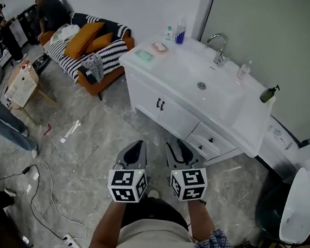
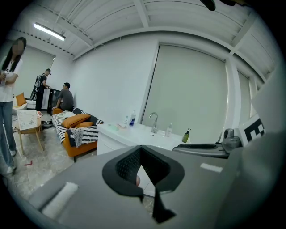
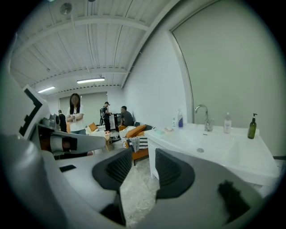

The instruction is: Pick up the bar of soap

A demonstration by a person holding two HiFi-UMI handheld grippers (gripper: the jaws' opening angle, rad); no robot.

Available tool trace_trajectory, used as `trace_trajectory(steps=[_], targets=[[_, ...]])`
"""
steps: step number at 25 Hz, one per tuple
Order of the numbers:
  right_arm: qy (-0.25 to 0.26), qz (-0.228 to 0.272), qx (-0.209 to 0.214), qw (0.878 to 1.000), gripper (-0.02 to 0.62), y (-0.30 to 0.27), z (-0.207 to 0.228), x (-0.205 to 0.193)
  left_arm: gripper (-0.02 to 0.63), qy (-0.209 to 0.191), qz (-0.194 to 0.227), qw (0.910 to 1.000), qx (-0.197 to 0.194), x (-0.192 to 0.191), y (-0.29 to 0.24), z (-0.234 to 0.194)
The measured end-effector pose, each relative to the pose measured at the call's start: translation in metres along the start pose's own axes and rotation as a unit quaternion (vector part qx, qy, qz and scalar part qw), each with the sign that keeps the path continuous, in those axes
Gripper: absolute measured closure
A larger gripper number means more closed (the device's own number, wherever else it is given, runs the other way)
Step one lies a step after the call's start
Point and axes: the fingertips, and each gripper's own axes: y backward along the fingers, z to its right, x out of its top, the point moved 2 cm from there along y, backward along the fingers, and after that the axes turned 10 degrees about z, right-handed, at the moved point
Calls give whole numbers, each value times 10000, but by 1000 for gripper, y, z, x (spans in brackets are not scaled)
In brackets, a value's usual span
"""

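The pinkish bar of soap (image 1: 160,47) lies on a small pale dish at the left end of the white vanity counter (image 1: 188,61), just beside a pale green flat rectangular piece (image 1: 144,55) and near two small bottles (image 1: 175,33) standing against the wall; further along the counter are the round sink basin (image 1: 202,82), the chrome tap (image 1: 221,48), a clear bottle (image 1: 243,70) and a dark green pump bottle (image 1: 268,94); the left gripper (image 1: 136,144) and the right gripper (image 1: 177,146) are side by side above the grey marble floor (image 1: 88,141) in front of the vanity's drawers, both pointing toward it and well apart from the soap; the left gripper's (image 2: 140,147) jaws meet at their tips with nothing between them; the right gripper's (image 3: 143,154) jaws stand partly apart, only floor and cabinet showing in the gap; an orange sofa with striped covers (image 1: 96,55) stands to the left of the vanity.
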Motion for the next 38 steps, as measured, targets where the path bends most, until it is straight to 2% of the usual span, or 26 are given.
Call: trace_trajectory(steps=[10, 17, 26, 33, 38], targets=[[-99, 62, 148, 9998, 440, -28, 8, 6, 601, -18, -41, 9999, 137, -2, -22, -13], [-91, 36, 142, 9999, 439, -71, 24, 6, 601, -216, -20, 9997, 59, 5, -63, -32], [-80, -16, 29, 10000, 439, -149, 45, 18, 601, -119, -52, 9999, 58, 26, -128, -78], [-105, -80, 133, 9998, 440, -213, 46, 29, 600, -114, -138, 9998, -44, 46, -179, -117], [-123, -163, 5, 9998, 440, -252, 49, 34, 601, -110, -223, 9996, -118, 57, -209, -144]])
